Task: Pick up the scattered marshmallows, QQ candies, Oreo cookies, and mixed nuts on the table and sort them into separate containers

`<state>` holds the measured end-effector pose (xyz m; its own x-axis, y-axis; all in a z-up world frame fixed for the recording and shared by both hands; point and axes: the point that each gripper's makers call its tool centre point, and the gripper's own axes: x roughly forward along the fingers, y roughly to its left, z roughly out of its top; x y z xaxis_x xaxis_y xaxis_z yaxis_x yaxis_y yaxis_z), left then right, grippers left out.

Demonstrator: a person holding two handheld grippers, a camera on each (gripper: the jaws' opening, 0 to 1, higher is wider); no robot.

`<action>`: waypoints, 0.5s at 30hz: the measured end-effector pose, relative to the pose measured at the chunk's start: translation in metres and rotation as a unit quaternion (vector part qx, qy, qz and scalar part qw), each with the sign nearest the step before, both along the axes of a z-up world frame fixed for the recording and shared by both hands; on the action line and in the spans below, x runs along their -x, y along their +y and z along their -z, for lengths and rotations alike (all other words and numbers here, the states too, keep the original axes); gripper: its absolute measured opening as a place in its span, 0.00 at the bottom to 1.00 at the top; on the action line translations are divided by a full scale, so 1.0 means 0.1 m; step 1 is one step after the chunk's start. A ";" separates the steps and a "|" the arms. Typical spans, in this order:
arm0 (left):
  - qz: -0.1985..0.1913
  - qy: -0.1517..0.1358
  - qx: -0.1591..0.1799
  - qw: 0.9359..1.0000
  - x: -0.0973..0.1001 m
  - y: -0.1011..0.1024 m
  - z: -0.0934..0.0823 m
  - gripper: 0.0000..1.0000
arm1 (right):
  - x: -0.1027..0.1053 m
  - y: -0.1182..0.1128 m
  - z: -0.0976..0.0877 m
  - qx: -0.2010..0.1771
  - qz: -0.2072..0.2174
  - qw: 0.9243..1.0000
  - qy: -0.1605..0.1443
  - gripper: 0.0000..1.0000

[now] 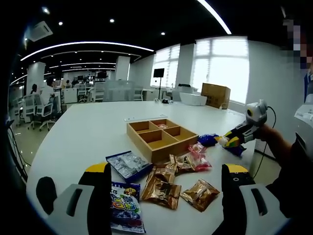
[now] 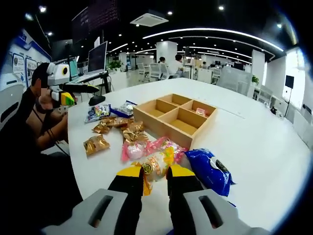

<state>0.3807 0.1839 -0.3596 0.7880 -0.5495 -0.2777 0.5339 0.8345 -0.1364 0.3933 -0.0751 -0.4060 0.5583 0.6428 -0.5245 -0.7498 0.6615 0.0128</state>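
A wooden tray [image 1: 166,152] [image 2: 156,127] with four compartments stands mid-table, and a pink packet [image 1: 161,126] [image 2: 200,111] lies in one far compartment. My left gripper [image 1: 166,171] is open wide above gold-brown nut packets [image 1: 161,188] and a blue candy packet [image 1: 124,208]. Pink marshmallow packets [image 1: 198,159] [image 2: 134,149] lie by the tray's corner. My right gripper [image 2: 155,175] is shut on a yellow-and-white marshmallow packet [image 2: 154,167], beside a blue Oreo packet [image 2: 210,169]. From the left gripper view, the right gripper [image 1: 226,142] is at the table's right side.
A blue-and-white packet [image 1: 128,165] lies left of the tray. The left gripper [image 2: 76,93] is held by a person at the table's edge. More gold packets [image 2: 96,144] lie near that edge. Office desks, chairs and a cardboard box [image 1: 215,94] stand beyond the white table [image 1: 98,127].
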 end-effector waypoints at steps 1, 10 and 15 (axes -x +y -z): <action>0.000 0.000 0.000 1.000 0.00 0.00 0.00 0.97 | 0.00 0.00 -0.01 -0.001 0.000 1.000 -0.001 0.15; 0.002 -0.004 -0.003 1.000 0.00 0.00 -0.04 0.97 | 0.09 0.01 -0.25 -0.009 -0.004 1.000 -0.019 0.15; 0.003 -0.004 -0.003 1.000 0.00 -0.01 -0.04 0.97 | 0.10 -0.01 -0.35 -0.016 0.000 0.999 -0.029 0.15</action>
<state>0.3811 0.1832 -0.3554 0.7873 -0.5522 -0.2742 0.5397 0.8323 -0.1263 0.3831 -0.0757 -0.3711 0.5873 0.6590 -0.4699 -0.7498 0.6616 -0.0095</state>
